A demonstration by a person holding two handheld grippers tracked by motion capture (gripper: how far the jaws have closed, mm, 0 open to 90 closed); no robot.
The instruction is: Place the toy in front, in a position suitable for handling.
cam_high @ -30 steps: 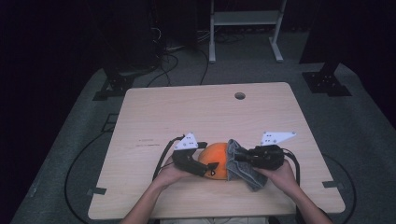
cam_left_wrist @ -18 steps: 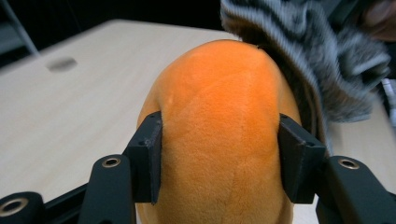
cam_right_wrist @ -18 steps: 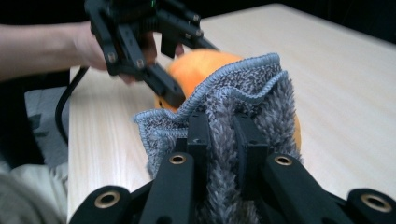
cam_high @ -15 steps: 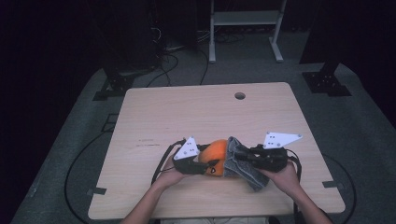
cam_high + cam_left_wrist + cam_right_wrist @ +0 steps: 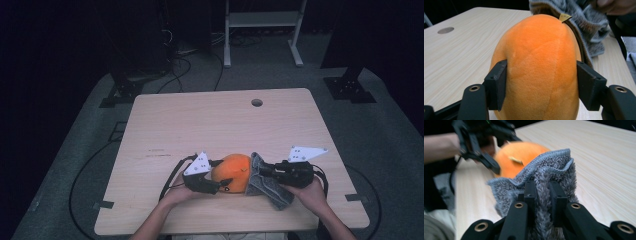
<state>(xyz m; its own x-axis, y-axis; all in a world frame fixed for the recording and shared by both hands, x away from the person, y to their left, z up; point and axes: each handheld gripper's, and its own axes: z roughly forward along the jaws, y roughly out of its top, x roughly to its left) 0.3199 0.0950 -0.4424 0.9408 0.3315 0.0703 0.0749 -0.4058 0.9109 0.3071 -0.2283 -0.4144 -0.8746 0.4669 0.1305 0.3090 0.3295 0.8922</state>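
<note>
While both jaws grip: one orange plush (image 5: 234,173) in left gripper (image 5: 212,186), one grey cloth (image 5: 267,185) in right gripper (image 5: 264,170).

Orange plush toy (image 5: 536,67): soft, matt, short-piled fabric | grey cloth (image 5: 541,172): fuzzy, looped knit, stitched hem | table (image 5: 200,125): pale, smooth wood grain

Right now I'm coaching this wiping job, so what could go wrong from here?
1. The left hand-held gripper squeezes the soft orange plush toy at its sides, its jaws having just been opening slightly; the rounded toy could squirt out.
2. The right hand-held gripper pinches one fold of the grey cloth; rubbing hard may pull it free.
3. Both sit near the table's front edge and might drop off.
</note>
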